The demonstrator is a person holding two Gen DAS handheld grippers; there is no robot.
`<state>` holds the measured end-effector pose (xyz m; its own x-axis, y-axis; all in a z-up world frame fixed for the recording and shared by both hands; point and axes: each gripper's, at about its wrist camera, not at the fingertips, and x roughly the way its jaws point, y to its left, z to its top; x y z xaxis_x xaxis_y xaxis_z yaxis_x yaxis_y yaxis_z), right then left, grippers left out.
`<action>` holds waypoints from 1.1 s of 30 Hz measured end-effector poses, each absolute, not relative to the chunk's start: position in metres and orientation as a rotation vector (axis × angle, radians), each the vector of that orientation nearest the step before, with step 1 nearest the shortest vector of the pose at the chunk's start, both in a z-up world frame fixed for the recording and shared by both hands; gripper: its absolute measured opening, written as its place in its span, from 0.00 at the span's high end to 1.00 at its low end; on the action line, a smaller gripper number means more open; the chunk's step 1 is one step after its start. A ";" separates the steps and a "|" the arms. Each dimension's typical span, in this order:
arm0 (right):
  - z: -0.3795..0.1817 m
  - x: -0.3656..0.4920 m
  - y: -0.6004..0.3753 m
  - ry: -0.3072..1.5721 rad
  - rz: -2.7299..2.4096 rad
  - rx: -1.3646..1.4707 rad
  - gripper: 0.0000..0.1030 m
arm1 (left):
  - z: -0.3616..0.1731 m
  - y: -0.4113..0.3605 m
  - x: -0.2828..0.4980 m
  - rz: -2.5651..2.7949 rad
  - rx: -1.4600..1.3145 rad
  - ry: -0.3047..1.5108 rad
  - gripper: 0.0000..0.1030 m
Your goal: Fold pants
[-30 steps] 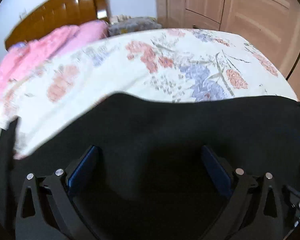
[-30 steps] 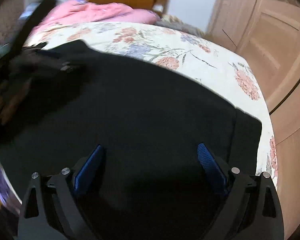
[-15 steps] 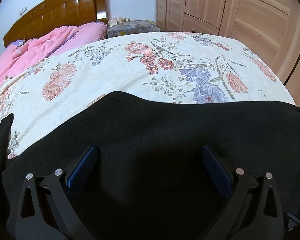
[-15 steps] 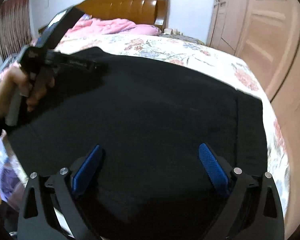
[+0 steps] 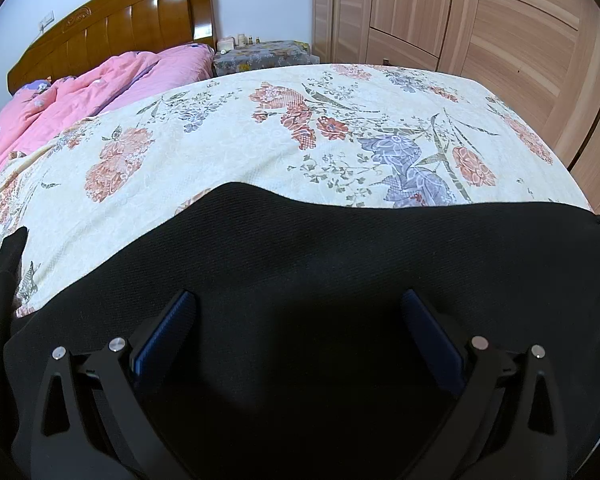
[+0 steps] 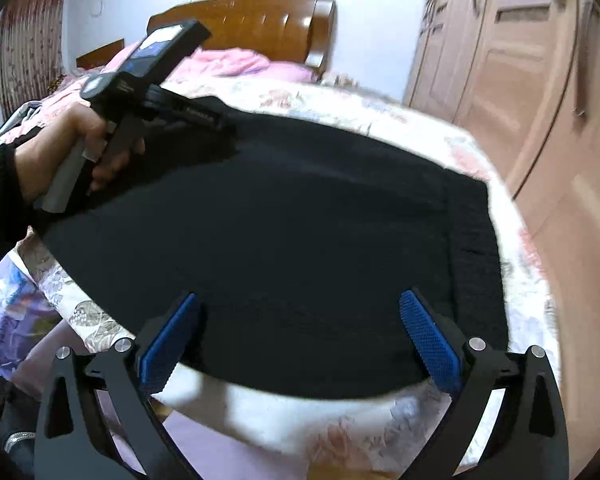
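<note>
The black pants [image 5: 340, 272] lie flat in a broad folded block on the floral bedspread [image 5: 260, 132], near the bed's foot corner. My left gripper [image 5: 298, 316] is open and empty, low over the black cloth. My right gripper [image 6: 300, 320] is open and empty, held above the pants [image 6: 280, 220] near the bed's edge. In the right wrist view the left gripper's body [image 6: 148, 76] and the hand holding it rest on the far left part of the pants. A ribbed waistband strip [image 6: 472, 248] runs along the pants' right side.
A pink quilt [image 5: 72, 96] lies at the head of the bed below the wooden headboard [image 5: 112, 36]. A nightstand [image 5: 260, 56] stands beside it. Wooden wardrobe doors [image 5: 480, 28] line the right side. The bed's edge drops off close in front of my right gripper.
My right gripper has pulled back and up from the pants towards the bed's edge, so bedspread shows below it. My left gripper stays almost still over the cloth.
</note>
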<state>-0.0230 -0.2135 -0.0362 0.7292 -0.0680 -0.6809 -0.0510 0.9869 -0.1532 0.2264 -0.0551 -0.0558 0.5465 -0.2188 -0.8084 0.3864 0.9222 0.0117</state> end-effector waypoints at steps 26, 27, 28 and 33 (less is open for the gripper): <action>-0.025 0.198 -0.163 0.887 0.040 0.095 0.05 | 0.025 0.129 0.243 -0.072 0.129 0.899 0.02; -0.034 0.202 -0.158 0.911 0.039 0.071 0.05 | 0.025 0.147 0.250 -0.042 0.106 0.928 0.02; -0.040 0.203 -0.154 0.928 0.036 0.053 0.05 | 0.023 0.168 0.259 -0.014 0.081 0.965 0.02; -0.051 0.206 -0.153 0.936 0.049 0.072 0.04 | -0.005 0.184 0.289 -0.005 0.184 1.090 0.11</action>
